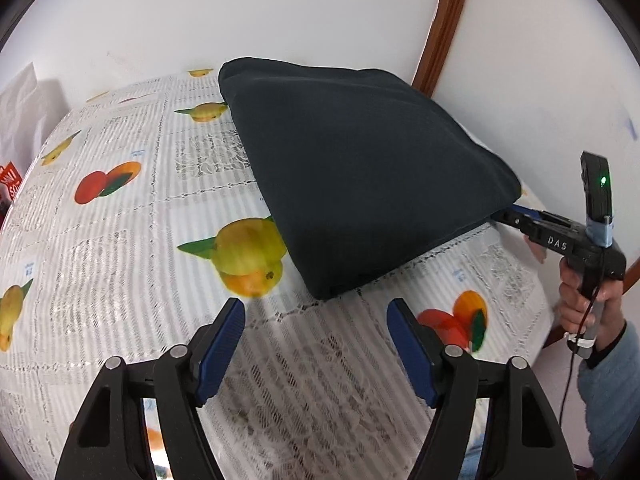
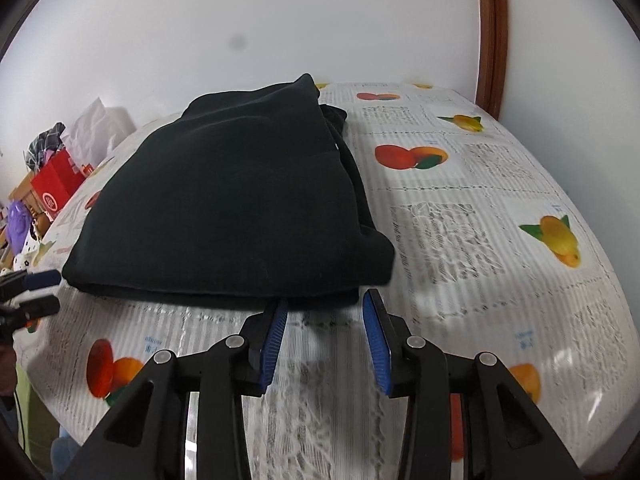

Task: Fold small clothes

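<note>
Your right tongs (image 2: 324, 336), open, sit at the folded dark garment's (image 2: 240, 200) near edge; left tongs (image 1: 316, 344), open, just short of its corner.

A plain white wall (image 2: 280, 20) rises behind the table (image 2: 500, 200), which is covered by a white lace-patterned cloth printed with oranges and yellow fruit. A brown wooden frame (image 2: 490, 40) runs up the wall at the right. Past the table's left edge sit a red box (image 2: 54, 188), a white bag (image 2: 96, 128) and a heap of mixed clutter (image 2: 24, 216). The light is soft and even.
</note>
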`<state>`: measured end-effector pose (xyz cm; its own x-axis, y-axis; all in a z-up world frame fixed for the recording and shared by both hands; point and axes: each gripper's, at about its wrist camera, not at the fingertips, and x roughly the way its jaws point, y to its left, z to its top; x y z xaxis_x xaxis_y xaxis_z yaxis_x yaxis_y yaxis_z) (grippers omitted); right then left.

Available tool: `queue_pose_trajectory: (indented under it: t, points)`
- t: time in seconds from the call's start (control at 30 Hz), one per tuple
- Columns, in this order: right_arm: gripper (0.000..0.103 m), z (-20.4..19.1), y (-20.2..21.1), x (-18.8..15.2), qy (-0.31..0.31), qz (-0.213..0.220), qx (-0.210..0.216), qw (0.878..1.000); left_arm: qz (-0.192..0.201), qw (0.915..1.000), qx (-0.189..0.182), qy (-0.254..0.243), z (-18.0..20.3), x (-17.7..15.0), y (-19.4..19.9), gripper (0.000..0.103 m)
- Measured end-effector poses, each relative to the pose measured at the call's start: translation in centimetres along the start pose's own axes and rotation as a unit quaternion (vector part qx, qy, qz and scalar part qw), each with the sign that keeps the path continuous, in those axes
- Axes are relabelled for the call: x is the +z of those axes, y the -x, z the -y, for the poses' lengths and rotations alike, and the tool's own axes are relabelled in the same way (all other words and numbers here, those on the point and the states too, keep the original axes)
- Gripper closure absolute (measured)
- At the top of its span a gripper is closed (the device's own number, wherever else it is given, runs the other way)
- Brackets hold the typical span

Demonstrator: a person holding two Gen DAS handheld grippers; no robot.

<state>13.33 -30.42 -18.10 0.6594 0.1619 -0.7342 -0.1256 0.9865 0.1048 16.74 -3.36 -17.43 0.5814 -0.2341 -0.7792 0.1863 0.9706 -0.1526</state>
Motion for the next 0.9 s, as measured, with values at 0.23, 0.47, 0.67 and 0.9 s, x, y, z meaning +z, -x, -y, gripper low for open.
queue_pose_trajectory:
  t: [0.23,0.47,0.67,0.9]
  points:
    - [0.081,0.1,-1.2,0.3,-0.019,0.003,0.006,1.0,0.002,0.9992,-0.019,0.034,-1.0,1.1,-1.7,0.078]
    - [0.086,-1.4,-2.2,1.8,-0.009,-0.001,0.009,1.0,0.024,0.9987,-0.009,0.045,-3.2,1.5,-1.3,0.09]
    - [0.087,-4.0,-4.2,3.7,-0.004,-0.007,0.023,1.0,0.024,0.997,0.016,0.072,-6.1,2.3,-1.0,0.09]
    - [0.083,-4.4,-2.9,4.0,0.015,-0.003,0.035,0.999,0.012,0.9956,0.015,0.092,-7.3,2.5,-1.2,0.082]
